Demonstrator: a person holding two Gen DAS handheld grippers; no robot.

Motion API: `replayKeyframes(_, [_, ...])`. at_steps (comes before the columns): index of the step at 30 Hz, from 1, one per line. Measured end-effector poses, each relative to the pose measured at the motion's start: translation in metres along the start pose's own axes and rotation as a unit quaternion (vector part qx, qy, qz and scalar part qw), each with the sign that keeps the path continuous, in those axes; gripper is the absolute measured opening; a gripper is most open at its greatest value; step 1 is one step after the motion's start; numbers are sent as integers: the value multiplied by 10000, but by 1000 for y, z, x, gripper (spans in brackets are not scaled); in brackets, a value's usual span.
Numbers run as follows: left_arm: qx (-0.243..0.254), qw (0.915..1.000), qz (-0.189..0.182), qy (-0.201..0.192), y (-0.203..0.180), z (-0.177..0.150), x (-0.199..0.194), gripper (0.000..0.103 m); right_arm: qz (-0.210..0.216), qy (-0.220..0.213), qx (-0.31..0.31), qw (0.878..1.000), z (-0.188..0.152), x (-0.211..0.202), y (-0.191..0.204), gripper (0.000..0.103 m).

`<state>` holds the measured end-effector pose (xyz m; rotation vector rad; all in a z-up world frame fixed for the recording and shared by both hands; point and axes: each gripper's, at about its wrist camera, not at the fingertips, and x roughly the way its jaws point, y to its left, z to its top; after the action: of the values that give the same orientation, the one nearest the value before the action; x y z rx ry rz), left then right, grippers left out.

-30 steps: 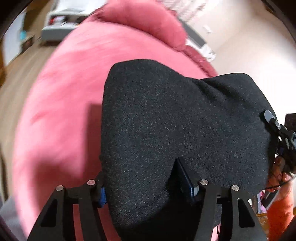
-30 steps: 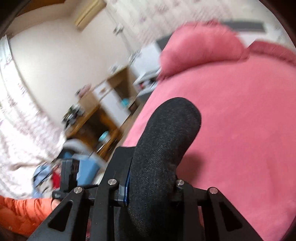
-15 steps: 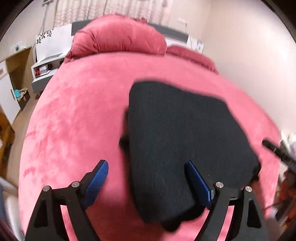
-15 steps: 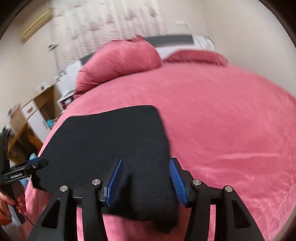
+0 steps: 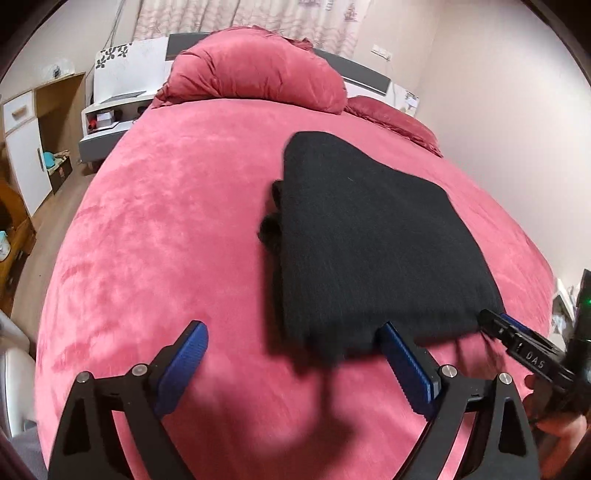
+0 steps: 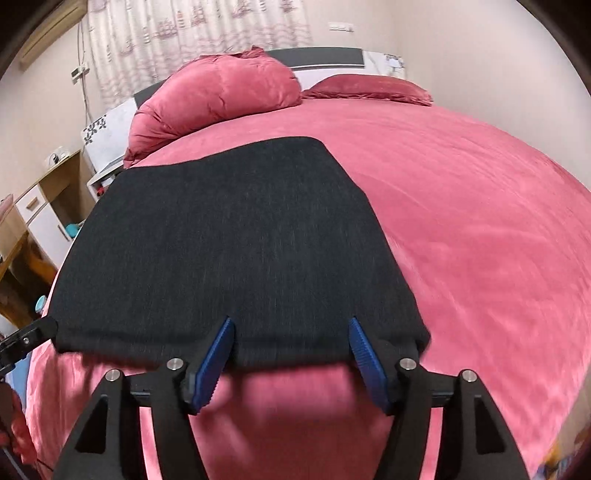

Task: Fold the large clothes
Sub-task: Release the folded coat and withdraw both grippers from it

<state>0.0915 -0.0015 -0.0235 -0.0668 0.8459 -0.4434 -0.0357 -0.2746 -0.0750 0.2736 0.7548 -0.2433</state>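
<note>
From the left wrist we see the black knit garment (image 5: 373, 236) lying folded flat on the pink bed (image 5: 166, 229), a bit of cloth poking out at its left edge; our left tool (image 5: 295, 363) has just opened, released

From the right wrist, our right tool (image 6: 291, 352) has also just opened, its jaws flanking the near hem unpressed. Folding looks nearly done; pillows (image 6: 218, 96), curtains (image 6: 192, 33) and a wooden cabinet (image 6: 40, 206) lie beyond

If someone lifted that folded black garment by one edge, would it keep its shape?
Probably not. The black garment looks like soft knit lying in loose layers, so it would likely droop and unfold. A bit of fabric already pokes out at its side. On the plush bedspread, it would probably drag, not slide.
</note>
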Motion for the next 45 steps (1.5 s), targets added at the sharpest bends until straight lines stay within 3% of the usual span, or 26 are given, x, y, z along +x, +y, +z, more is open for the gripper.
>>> replayKeyframes(7, [759,9965,350,31,-31,-53,-7,95,36,92,224,9997,-37,-21,13,70])
replayKeyframes(14, [905,9920,878,99,-39,-74,-3,101,93,139,-74,9998,-50,-29,26,76])
replayKeyframes(23, [823,9906,1087,65,-35,-74,-3,103,70,155,31,9999,-56,-34,20,76])
replayKeyframes(33, [613,9941,886,-122,-32,-74,-14,103,79,134,-155,9998,-56,-34,32,76])
replayKeyframes(40, [705,9885,1303,-294,-36,-76,-17,103,94,157,-144,9997,-54,-31,32,76])
replayKeyframes(45, [713,9900,1198,-222,-37,-77,-16,103,100,178,-127,9997,-54,-30,34,76])
